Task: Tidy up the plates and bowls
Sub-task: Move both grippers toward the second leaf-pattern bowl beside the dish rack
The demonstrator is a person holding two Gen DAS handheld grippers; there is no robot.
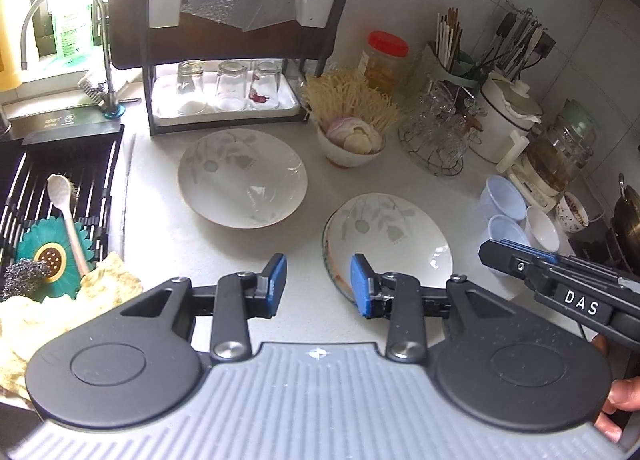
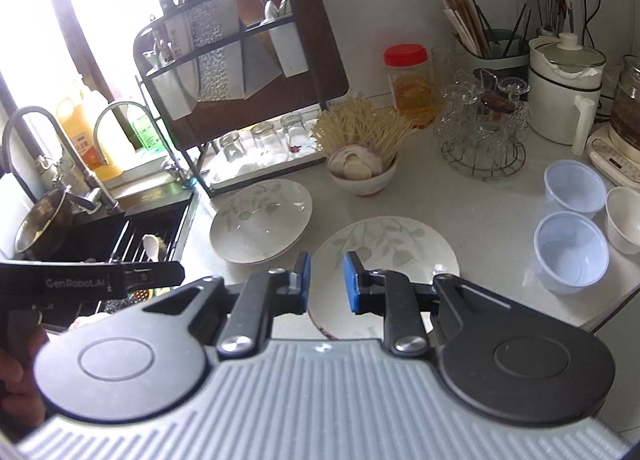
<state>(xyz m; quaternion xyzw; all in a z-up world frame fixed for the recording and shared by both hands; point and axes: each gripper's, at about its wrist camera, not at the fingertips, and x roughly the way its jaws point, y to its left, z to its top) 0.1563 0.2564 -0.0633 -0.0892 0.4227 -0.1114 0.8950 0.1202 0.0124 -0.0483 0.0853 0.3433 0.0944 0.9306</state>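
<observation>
Two white leaf-patterned ceramic plates are seen lying apart on the pale countertop [image 1: 400,184]: the far plate [image 1: 243,179] before the black dish rack [image 1: 224,40], the near plate [image 1: 387,238] just ahead of both grippers. Nothing is stacked yet. The translucent blue plastic bowls [image 2: 572,220] are seen loose at the right. The left gripper [image 1: 319,285] is spread and empty; the right gripper [image 2: 327,282] is narrowly parted, pinching nothing. Most of the work is judged left.

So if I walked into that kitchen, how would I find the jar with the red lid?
Start at the dark two-tier dish rack standing by the sink, then look right along the white tiled wall. Behind the white bowl stuffed with pale dried noodles stands the clear plastic jar with a red screw lid, with yellowish contents. It is the only red-capped thing there; its neighbours are clear glassware.
</observation>
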